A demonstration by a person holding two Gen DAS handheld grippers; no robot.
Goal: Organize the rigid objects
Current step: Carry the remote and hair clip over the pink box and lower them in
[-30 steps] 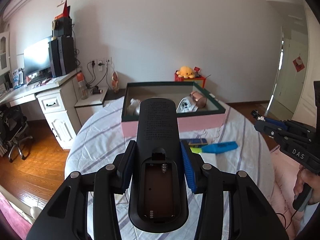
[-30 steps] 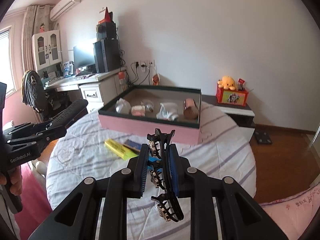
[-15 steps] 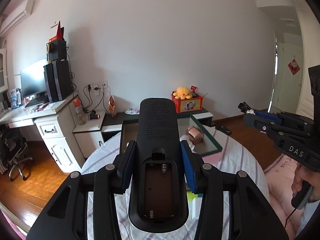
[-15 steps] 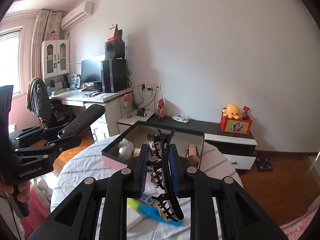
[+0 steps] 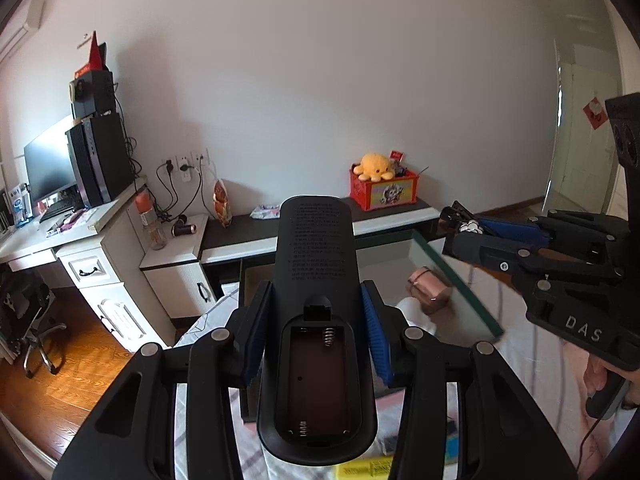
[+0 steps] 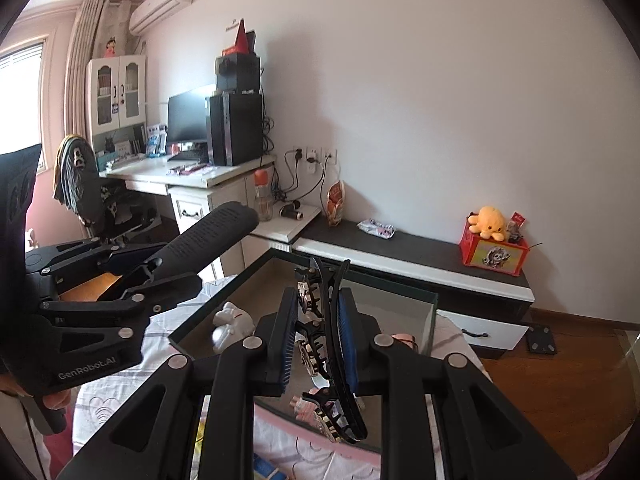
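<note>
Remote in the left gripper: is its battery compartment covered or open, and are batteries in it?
Open and empty. The remote shows its back with no cover; the bare springs and contacts show in the hollow bay, no batteries.

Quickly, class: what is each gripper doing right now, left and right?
Left gripper: closed on the black remote.
Right gripper: closed on the black hair claw clip.

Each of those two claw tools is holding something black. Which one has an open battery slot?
The black remote in the left gripper: its battery compartment is uncovered, springs showing. The right gripper holds a toothed black hair clip instead.
</note>
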